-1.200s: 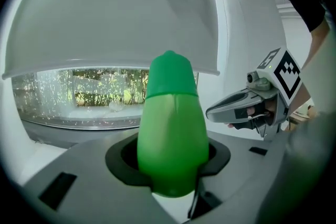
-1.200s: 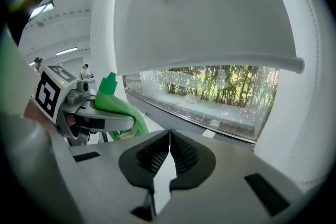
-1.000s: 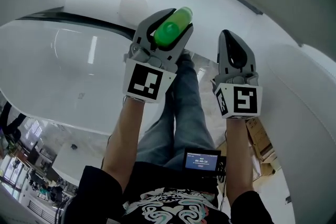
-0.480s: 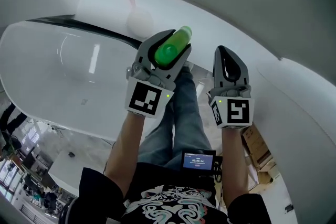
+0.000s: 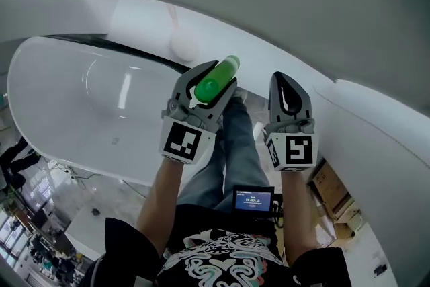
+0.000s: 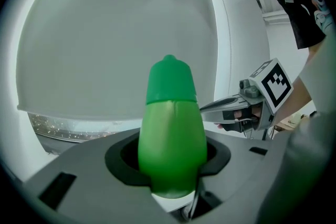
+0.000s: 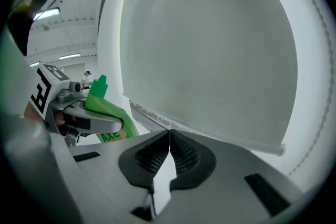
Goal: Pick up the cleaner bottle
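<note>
Above a white bathtub [image 5: 64, 101], whose glossy inside reflects streaks of light, the person holds both grippers side by side. The left gripper [image 5: 209, 80] clamps a green bottle [image 5: 222, 70] between its jaws, clear of the tub, its top pointing away from the person. What the bottle contains cannot be told. The right gripper [image 5: 283, 80] is closed on nothing.

Only the left gripper view shows the bottle's darker green cap [image 6: 169, 81] rising past the jaws. Only the right gripper view shows a label [image 7: 113, 136] on the bottle's side, and its own ribbed pads [image 7: 152, 157] meeting. Only the head view shows a small lit screen [image 5: 253, 199] at the person's waist and cardboard boxes [image 5: 329, 185] on the floor.
</note>
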Action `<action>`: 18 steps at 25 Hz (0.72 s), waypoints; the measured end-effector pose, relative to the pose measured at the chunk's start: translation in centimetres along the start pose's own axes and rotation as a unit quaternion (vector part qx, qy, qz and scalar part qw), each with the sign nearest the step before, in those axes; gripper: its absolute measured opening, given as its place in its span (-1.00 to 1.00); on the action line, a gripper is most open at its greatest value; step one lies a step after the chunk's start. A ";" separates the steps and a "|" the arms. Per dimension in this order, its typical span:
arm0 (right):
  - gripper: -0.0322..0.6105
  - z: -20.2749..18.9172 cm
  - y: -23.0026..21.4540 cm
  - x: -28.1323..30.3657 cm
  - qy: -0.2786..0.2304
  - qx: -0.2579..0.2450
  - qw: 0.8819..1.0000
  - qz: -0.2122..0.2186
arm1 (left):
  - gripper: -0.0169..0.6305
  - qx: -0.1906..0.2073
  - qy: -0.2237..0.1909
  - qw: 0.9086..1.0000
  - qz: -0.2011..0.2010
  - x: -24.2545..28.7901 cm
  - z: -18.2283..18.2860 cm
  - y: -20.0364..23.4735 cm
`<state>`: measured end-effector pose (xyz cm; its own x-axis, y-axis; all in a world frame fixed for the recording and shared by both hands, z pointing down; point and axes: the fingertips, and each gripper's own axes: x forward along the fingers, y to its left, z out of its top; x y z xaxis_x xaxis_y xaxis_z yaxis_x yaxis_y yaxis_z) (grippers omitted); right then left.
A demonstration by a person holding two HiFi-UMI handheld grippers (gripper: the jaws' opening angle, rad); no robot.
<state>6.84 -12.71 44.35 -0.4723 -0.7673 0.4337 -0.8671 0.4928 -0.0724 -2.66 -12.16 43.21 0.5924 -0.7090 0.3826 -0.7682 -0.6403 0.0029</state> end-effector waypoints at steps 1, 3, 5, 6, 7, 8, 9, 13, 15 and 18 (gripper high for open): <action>-0.82 0.4 0.1 -0.6 -0.003 0.001 1.000 -0.002 | -0.35 0.003 -0.003 1.000 0.000 -0.4 0.6 -0.2; -0.82 1.3 0.6 -1.4 -0.010 -0.002 1.000 -0.002 | -0.35 0.002 -0.008 1.000 0.001 -1.3 1.7 -0.2; -0.82 2.1 1.3 -1.9 -0.009 -0.003 1.000 -0.001 | -0.35 -0.011 0.001 1.000 0.002 -2.3 2.1 0.1; -0.82 2.3 1.8 -2.1 -0.006 -0.002 1.000 0.000 | -0.35 -0.021 0.010 1.000 0.001 -2.8 2.1 0.3; -0.82 2.5 2.1 -2.3 -0.004 -0.004 1.000 0.001 | -0.35 -0.029 0.017 0.999 0.000 -3.3 2.2 0.3; -0.82 2.7 2.5 -2.8 -0.002 -0.005 1.000 0.003 | -0.35 -0.033 0.019 0.999 -0.001 -3.7 2.5 0.2; -0.82 3.0 2.7 -3.3 -0.001 -0.007 1.000 0.004 | -0.35 -0.034 0.018 0.999 -0.002 -4.1 3.0 0.0; -0.82 5.0 3.4 -5.3 -0.010 -0.009 1.000 0.002 | -0.35 -0.032 0.002 0.999 -0.004 -6.2 5.9 -0.4; -0.82 5.8 3.6 -6.3 -0.014 -0.008 1.000 -0.001 | -0.35 -0.031 0.001 0.999 -0.007 -7.2 6.8 -0.8; -0.82 6.7 4.1 -7.8 -0.018 -0.014 1.000 -0.001 | -0.35 -0.028 0.001 1.000 -0.009 -8.7 8.0 -1.7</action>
<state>5.92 -7.43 34.67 -0.4764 -0.7824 0.4012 -0.8636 0.5019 -0.0468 -4.55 -7.30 32.53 0.6058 -0.6968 0.3839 -0.7696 -0.6357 0.0607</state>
